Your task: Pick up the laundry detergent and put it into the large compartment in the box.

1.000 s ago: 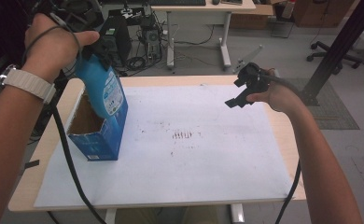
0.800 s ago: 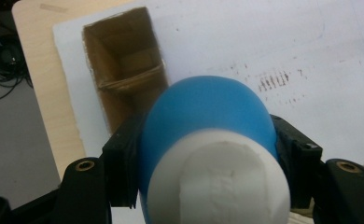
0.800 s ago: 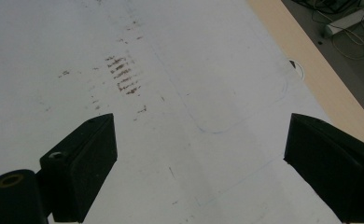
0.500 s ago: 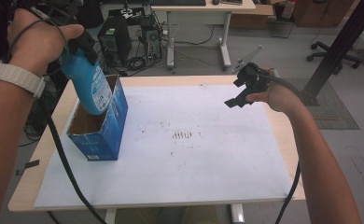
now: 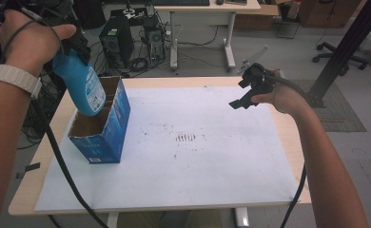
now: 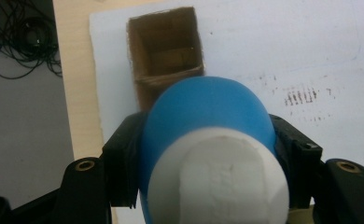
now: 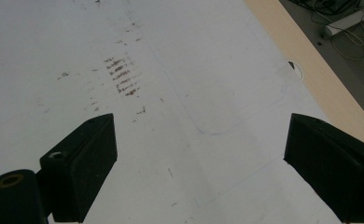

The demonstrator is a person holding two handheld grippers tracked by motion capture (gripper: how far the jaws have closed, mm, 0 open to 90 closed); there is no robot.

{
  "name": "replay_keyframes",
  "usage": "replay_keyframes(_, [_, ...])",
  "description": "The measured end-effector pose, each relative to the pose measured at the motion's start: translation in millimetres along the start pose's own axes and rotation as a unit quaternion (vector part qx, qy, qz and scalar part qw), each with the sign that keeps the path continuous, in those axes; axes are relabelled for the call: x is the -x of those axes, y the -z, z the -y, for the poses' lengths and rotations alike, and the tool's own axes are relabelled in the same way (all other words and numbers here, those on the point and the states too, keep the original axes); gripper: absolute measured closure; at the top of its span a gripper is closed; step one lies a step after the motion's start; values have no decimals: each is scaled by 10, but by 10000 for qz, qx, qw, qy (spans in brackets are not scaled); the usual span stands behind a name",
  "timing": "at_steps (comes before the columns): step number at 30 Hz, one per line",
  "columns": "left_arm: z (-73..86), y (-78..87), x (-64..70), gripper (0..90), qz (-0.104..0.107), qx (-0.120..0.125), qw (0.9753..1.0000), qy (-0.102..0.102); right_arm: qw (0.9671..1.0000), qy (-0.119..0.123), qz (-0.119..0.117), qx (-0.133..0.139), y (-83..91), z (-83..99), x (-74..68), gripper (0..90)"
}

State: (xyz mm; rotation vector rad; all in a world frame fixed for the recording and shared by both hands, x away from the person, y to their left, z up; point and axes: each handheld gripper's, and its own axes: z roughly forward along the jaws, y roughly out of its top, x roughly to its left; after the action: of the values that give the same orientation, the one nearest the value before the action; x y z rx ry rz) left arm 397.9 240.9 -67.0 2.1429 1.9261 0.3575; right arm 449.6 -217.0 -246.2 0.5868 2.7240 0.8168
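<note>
I have the blue bottle (image 5: 81, 85) clamped between the jaws of my left gripper (image 6: 208, 154), white cap toward the camera, base pointing down at the open cardboard box (image 5: 108, 124) on the table's left side. My left hand (image 5: 29, 40) is raised above the box. My right gripper (image 5: 244, 95) hovers wide apart, empty, over the white sheet (image 5: 198, 166).

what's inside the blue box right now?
The blue box shows bare cardboard walls and a divider; the far compartment looks empty. The blue bottle in the left claw covers the near compartment.
</note>
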Motion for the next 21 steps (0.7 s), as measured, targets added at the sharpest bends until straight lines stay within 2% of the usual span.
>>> replay_keyframes(10, [8,-105,-100,373,-40,3,9999,157,10000,4,-11,-17,-14,-1,10,95])
replay_keyframes(21, [17,-214,-153,373,-115,-3,9997,207,10000,-23,-5,-28,-22,0,20,95])
